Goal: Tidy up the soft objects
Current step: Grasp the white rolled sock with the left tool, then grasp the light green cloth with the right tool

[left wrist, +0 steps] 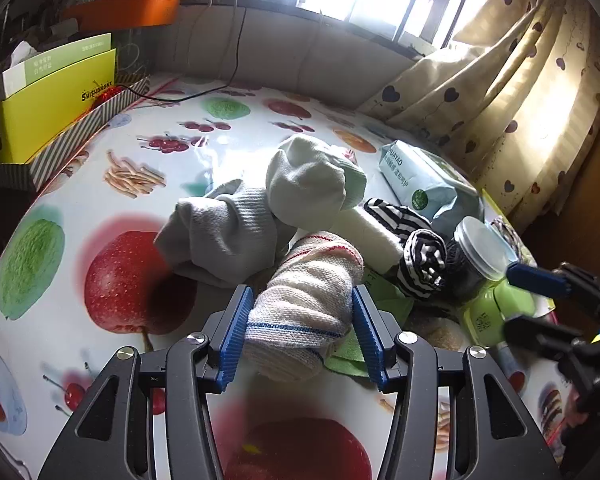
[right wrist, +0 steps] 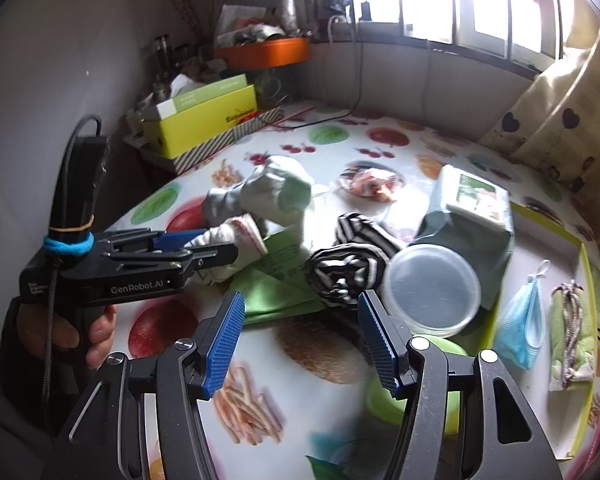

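My left gripper [left wrist: 300, 312] has its jaws around a rolled cream sock with red and blue trim [left wrist: 308, 296], both pads touching its sides; it also shows in the right wrist view [right wrist: 236, 240]. A grey sock [left wrist: 220, 232] and a pale green-white sock bundle [left wrist: 312, 180] lie just beyond on the fruit-print tablecloth [left wrist: 100, 200]. A black-and-white striped sock [left wrist: 420, 256] lies to the right, also in the right wrist view [right wrist: 348, 260]. My right gripper [right wrist: 300, 320] is open and empty above the table, just short of the striped sock.
A clear-lidded jar [right wrist: 432, 292] and a wipes pack [right wrist: 472, 208] stand right of the socks. A green cloth [right wrist: 276, 284] lies under them. A blue face mask [right wrist: 524, 320] and a green pouch [right wrist: 572, 332] lie on a yellow-edged tray. A yellow box [left wrist: 40, 108] stands far left.
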Action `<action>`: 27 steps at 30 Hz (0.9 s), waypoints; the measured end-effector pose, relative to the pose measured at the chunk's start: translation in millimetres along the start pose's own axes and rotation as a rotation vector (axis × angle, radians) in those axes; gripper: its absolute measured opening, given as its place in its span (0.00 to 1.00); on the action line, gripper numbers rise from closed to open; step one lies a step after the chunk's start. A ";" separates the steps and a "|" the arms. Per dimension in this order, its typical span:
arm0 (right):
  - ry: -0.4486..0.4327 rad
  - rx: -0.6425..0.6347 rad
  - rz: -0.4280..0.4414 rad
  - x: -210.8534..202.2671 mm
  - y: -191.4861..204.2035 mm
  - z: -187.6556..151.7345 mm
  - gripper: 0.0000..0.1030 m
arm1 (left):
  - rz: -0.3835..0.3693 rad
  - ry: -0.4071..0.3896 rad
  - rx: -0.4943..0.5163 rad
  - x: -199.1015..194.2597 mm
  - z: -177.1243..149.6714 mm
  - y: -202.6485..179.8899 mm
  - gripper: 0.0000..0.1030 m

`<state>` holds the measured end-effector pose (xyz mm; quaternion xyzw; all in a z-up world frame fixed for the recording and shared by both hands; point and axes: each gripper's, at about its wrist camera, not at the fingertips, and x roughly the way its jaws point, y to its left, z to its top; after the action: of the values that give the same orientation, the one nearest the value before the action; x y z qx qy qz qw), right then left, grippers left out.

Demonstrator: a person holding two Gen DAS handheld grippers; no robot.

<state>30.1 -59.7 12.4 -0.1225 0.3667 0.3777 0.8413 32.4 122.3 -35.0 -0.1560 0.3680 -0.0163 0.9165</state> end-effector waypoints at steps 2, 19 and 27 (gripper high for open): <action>0.022 -0.016 0.018 9.2 7.8 0.1 0.57 | -0.001 -0.014 -0.007 -6.5 -0.2 3.4 0.50; 0.185 -0.005 -0.007 98.4 25.9 9.5 0.57 | 0.015 -0.060 -0.088 -26.8 -4.5 42.3 0.50; 0.186 0.000 -0.047 104.2 27.3 12.7 0.57 | 0.004 -0.058 -0.099 -26.1 -5.7 46.5 0.50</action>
<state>63.4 22.0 -50.6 -0.1653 0.4402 0.3450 0.8123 5.5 168.7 -35.3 -0.2007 0.3419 0.0081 0.9180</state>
